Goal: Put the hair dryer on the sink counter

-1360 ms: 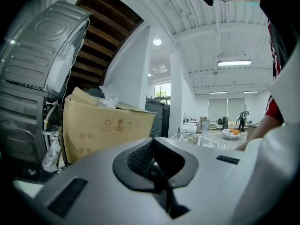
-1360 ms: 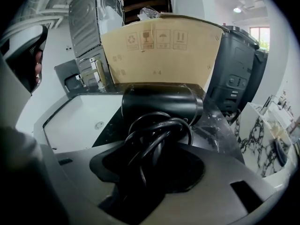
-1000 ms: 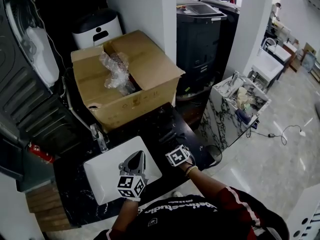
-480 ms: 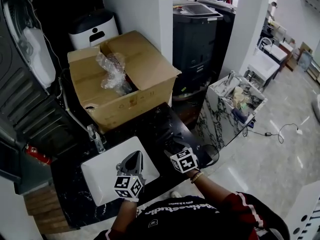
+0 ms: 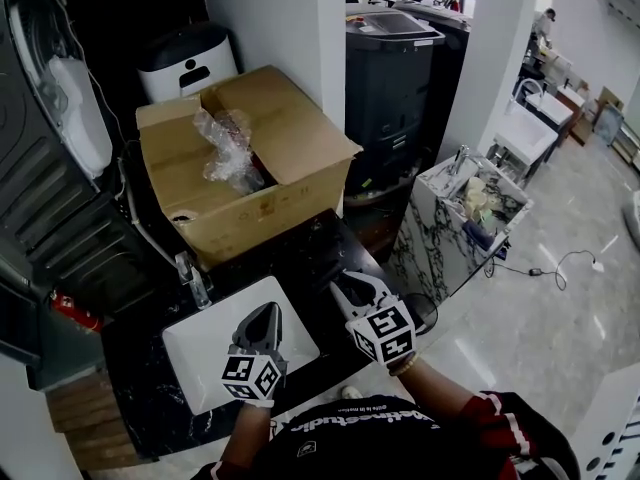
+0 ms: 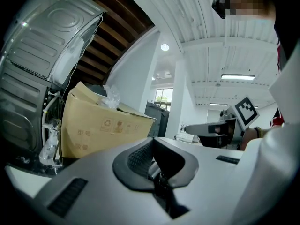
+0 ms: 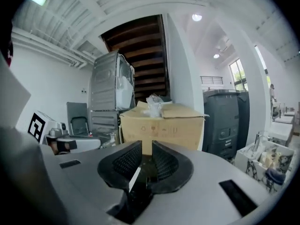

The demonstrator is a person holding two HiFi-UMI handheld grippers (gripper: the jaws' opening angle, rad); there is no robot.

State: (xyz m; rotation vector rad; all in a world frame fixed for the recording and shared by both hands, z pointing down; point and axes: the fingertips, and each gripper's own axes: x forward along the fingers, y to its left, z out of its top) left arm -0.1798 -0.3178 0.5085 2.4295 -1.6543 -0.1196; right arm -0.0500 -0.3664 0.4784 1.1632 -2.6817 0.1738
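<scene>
Starting left: faucet (image 5: 193,280) stands at the back edge of the white sink basin (image 5: 200,353), which is set in the black counter (image 5: 320,248). Your left gripper (image 5: 268,314) hangs over the basin, pointing level, jaws together with nothing in them. Behind the basin is the open cardboard box (image 5: 270,183), with crumpled clear plastic (image 5: 225,138) sticking out of its top. Your right gripper (image 5: 352,284) is over the counter just right of the basin, tipped slightly down toward the box. Its jaws have just been closing and stand a narrow slit apart, empty. Hair dryer: can't make it out, since the counter by your right gripper is too dark and the plastic hides the box contents. Far right are the dark grey unit (image 5: 390,68) and marble vanity (image 5: 440,238).
</scene>
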